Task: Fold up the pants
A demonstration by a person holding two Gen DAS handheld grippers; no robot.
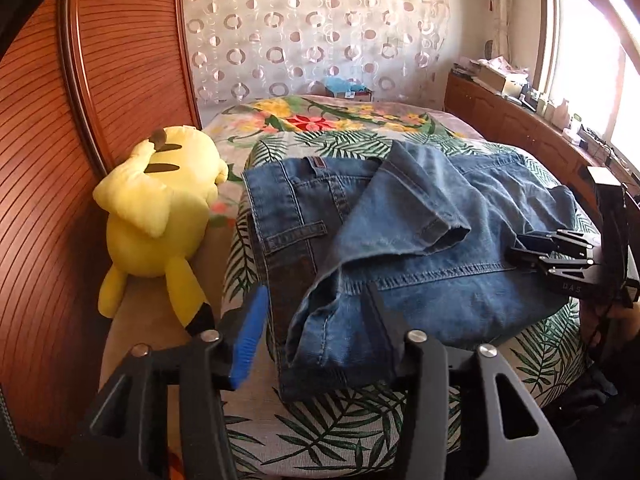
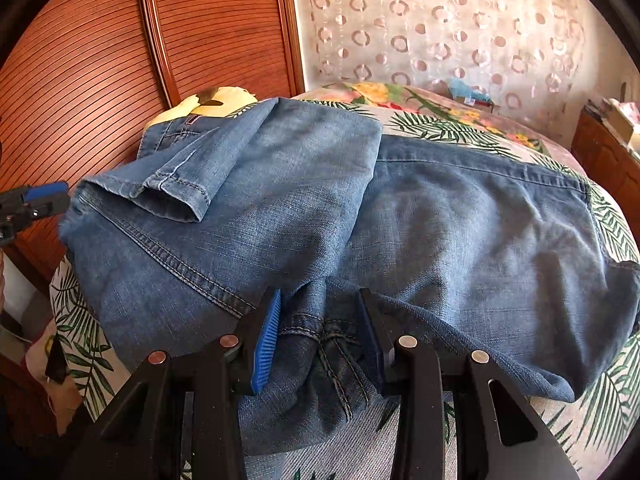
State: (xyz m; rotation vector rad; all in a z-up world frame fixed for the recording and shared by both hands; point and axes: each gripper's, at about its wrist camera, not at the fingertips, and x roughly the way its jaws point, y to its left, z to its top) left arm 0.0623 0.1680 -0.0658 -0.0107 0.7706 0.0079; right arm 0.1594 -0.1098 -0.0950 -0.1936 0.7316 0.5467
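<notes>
Denim, blue and faded: one pair of pants (image 1: 400,248) lies folded on the bed (image 1: 340,432), over a bedspread printed with green palm leaves. One leg end with its hem is turned back on top of the pile. Two grippers work here. On the left gripper (image 1: 316,320) the two jaws stand apart, with the near fold of the denim lying between them; the pads do not press on it. The right gripper (image 2: 320,332) has its two blue pads closed on a bunched seam at the near edge of the pants. One yellow plush toy (image 1: 160,216) lies beside the pants, against the wooden headboard (image 1: 80,120). One window (image 1: 592,60) shines at the right.
</notes>
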